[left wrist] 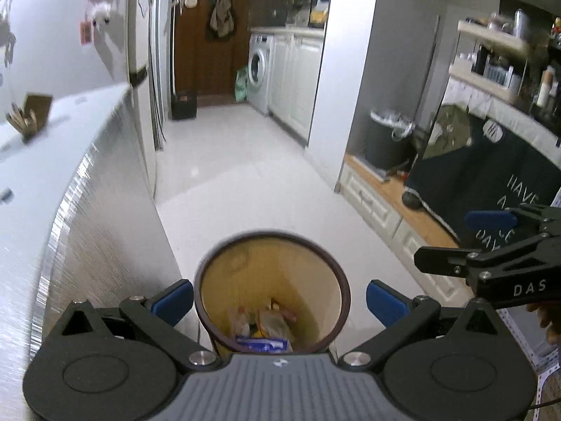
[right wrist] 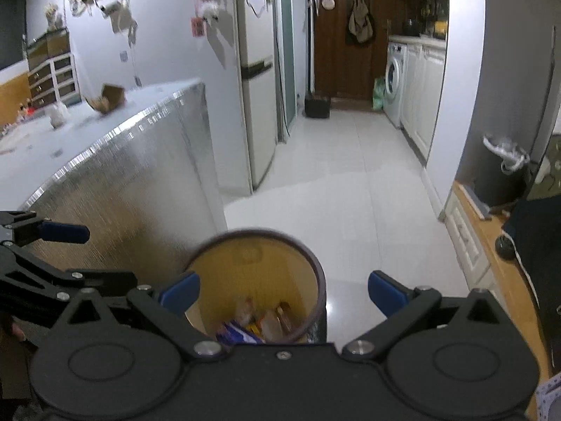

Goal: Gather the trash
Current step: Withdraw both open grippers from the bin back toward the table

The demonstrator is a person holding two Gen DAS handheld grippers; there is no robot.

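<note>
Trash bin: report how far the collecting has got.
Done: the trash bin on the floor already holds several wrappers. In hand: nothing; the left gripper and right gripper are both open and empty above it. Left: a brown cardboard piece lies on the silver table.

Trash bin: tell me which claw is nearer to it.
Left, narrowly. The left claw is open and centred over the trash bin, fingers beside its rim. The right claw, also open, sits off to the bin's right.

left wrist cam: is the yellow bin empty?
No. Looking down into the yellow bin, several wrappers lie at its bottom, including a blue-and-white one nearest the camera.
</note>
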